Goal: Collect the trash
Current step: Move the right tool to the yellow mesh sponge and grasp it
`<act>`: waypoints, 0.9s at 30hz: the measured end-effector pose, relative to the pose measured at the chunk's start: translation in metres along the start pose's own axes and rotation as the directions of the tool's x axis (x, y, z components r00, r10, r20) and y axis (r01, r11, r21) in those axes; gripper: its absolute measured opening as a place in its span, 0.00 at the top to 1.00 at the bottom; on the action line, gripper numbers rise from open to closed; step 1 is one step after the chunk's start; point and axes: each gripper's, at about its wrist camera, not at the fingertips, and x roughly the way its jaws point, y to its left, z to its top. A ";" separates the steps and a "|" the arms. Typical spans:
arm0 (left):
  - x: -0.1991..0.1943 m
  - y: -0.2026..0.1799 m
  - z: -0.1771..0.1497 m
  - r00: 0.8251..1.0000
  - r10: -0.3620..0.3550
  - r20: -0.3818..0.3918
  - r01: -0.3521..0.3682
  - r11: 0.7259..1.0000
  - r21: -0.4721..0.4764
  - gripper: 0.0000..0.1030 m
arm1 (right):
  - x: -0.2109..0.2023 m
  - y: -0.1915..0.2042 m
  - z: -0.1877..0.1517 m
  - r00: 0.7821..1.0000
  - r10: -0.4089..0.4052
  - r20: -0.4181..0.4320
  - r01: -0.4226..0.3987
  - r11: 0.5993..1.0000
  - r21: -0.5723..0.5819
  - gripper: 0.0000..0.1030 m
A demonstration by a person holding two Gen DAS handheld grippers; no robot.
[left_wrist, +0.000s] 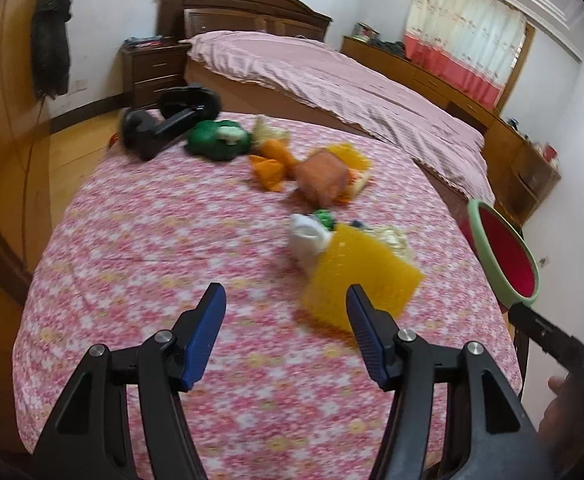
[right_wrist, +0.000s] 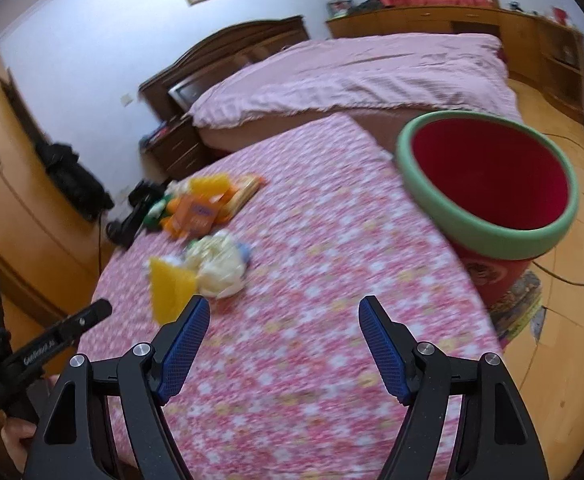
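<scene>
Two empty tools (left_wrist: 285, 308) (right_wrist: 283, 320) — yellow trash (left_wrist: 362, 276) just beyond the left.

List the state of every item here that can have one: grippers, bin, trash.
left gripper: open, nothing between its jaws
right gripper: open, nothing between its jaws
red bin: upright beside the table, open-topped, nothing visible inside
yellow mesh sheet: lying loose on the tablecloth
orange box: lying among wrappers, not picked up

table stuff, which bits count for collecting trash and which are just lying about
For the job:
- yellow mesh sheet
- white crumpled wrapper
- orange box
- red bin with green rim

Lying about:
- black device
- bed
- nightstand
</scene>
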 end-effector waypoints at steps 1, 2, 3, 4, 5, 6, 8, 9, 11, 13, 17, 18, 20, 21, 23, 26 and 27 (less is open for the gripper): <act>-0.001 0.005 0.000 1.000 0.005 0.004 -0.005 1.000 -0.007 0.39 | 0.002 0.005 -0.001 1.000 0.006 -0.006 -0.006 1.000 -0.010 0.24; -0.002 0.011 -0.001 1.000 0.010 0.010 -0.010 1.000 -0.016 0.39 | 0.004 0.010 -0.002 1.000 0.010 -0.011 -0.010 1.000 -0.020 0.24; -0.003 0.014 -0.001 1.000 0.013 0.013 -0.012 1.000 -0.021 0.39 | 0.008 0.017 -0.004 1.000 0.012 -0.020 -0.012 0.999 -0.032 0.24; -0.003 0.019 -0.001 1.000 0.018 0.016 -0.017 0.999 -0.028 0.39 | 0.010 0.022 -0.005 1.000 0.015 -0.025 -0.016 0.999 -0.042 0.24; -0.003 0.023 -0.002 1.000 0.022 0.017 -0.022 0.999 -0.034 0.39 | 0.013 0.027 -0.007 0.999 0.018 -0.032 -0.020 0.998 -0.051 0.24; -0.003 0.026 -0.002 1.000 0.025 0.017 -0.025 0.999 -0.038 0.39 | 0.016 0.032 -0.008 0.999 0.020 -0.040 -0.022 0.998 -0.058 0.24; -0.002 0.035 -0.004 0.999 0.033 0.020 -0.032 0.998 -0.051 0.39 | 0.021 0.038 -0.010 0.998 0.024 -0.055 -0.027 0.997 -0.070 0.24; -0.002 0.038 -0.005 0.999 0.037 0.020 -0.036 0.998 -0.056 0.39 | 0.025 0.043 -0.012 0.997 0.023 -0.067 -0.028 0.996 -0.080 0.24; -0.001 0.044 -0.006 0.999 0.044 0.020 -0.043 0.997 -0.065 0.39 | 0.030 0.050 -0.014 0.996 0.025 -0.084 -0.033 0.995 -0.094 0.24; 0.001 0.051 -0.008 0.998 0.051 0.021 -0.049 0.996 -0.077 0.39 | 0.037 0.059 -0.018 0.994 0.030 -0.103 -0.042 0.992 -0.119 0.24; 0.002 0.057 -0.010 0.998 0.062 0.020 -0.060 0.994 -0.087 0.39 | 0.045 0.071 -0.022 0.992 0.044 -0.119 -0.061 0.987 -0.147 0.24; 0.003 0.058 -0.010 0.998 0.063 0.018 -0.061 0.994 -0.090 0.39 | 0.048 0.073 -0.023 0.991 0.047 -0.125 -0.066 0.986 -0.150 0.24; 0.004 0.062 -0.011 0.998 0.064 0.014 -0.062 0.993 -0.099 0.39 | 0.052 0.076 -0.023 0.989 0.055 -0.134 -0.076 0.985 -0.154 0.24; 0.004 0.064 -0.011 0.998 0.065 0.014 -0.063 0.993 -0.101 0.39 | 0.055 0.078 -0.024 0.988 0.060 -0.140 -0.082 0.984 -0.156 0.24; 0.004 0.066 -0.012 0.997 0.069 0.016 -0.067 0.992 -0.103 0.39 | 0.062 0.082 -0.025 0.986 0.067 -0.152 -0.092 0.982 -0.162 0.25; 0.004 0.071 -0.012 0.997 0.077 0.018 -0.075 0.991 -0.113 0.39 | 0.071 0.088 -0.028 0.982 0.073 -0.174 -0.104 0.979 -0.174 0.29; 0.004 0.071 -0.012 0.997 0.077 0.018 -0.075 0.990 -0.117 0.39 | 0.075 0.091 -0.028 0.981 0.073 -0.181 -0.106 0.978 -0.179 0.30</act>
